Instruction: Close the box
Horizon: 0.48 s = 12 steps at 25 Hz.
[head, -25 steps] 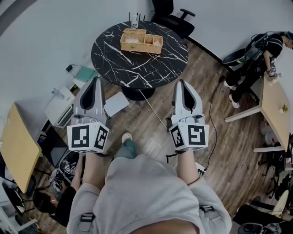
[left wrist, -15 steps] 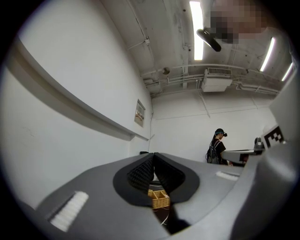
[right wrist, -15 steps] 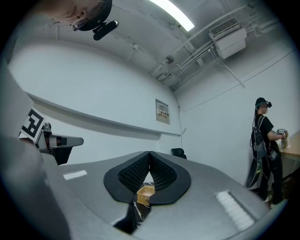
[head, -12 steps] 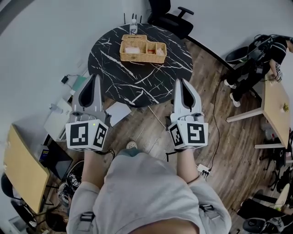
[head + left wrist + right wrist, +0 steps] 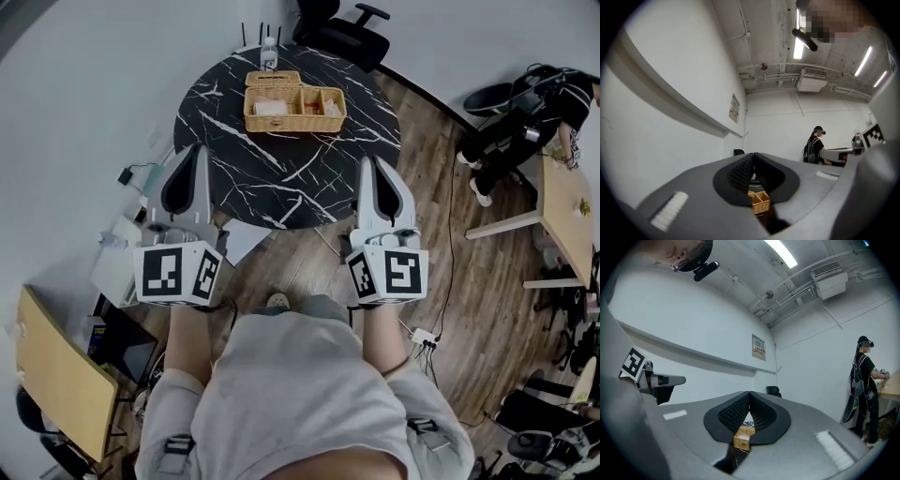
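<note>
Box [image 5: 293,97] open, well ahead on table [image 5: 234,178] | left gripper [image 5: 198,151], right gripper [image 5: 373,162] pinched together, empty | risk: tips shoving box instead of closing it

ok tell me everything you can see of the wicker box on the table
The tan woven wicker box, rectangular, sits flat on the far half of the round black marble-look table. It is open, a lid flap folded back along its far edge, with a divider and pale contents inside. Only the table is seen touching it.
</note>
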Available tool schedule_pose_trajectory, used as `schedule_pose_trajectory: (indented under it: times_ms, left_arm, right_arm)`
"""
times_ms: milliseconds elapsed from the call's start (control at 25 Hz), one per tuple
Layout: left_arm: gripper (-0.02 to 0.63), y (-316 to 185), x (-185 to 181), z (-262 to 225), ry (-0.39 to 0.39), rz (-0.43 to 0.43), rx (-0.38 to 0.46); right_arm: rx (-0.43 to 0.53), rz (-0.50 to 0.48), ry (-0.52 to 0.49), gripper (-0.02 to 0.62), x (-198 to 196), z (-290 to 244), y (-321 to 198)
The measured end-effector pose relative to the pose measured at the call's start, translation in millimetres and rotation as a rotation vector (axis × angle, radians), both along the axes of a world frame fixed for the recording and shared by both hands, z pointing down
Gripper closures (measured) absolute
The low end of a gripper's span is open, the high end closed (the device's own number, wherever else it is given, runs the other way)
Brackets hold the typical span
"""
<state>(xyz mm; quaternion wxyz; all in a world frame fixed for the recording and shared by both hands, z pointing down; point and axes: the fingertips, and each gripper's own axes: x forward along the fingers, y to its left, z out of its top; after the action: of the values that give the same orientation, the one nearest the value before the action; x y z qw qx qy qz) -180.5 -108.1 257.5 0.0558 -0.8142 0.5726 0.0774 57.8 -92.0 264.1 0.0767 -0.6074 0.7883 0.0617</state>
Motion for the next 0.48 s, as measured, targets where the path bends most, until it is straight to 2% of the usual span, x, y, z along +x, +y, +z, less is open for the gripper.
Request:
schedule_pose_trajectory:
  times_ms: [280, 480]
  left_arm:
    - [0.548, -28.6, -0.8, 13.1, -0.013, 0.015, -0.021]
    - [0.548, -55.6, -7.0, 15.9, -0.011, 0.002, -0.02]
  right_arm:
    - [-0.032, 0.028, 0.017, 0.591, 0.6, 10.0, -20.1]
    - [-0.022, 0.027, 0.034, 0.591, -0.8, 7.1, -51.6]
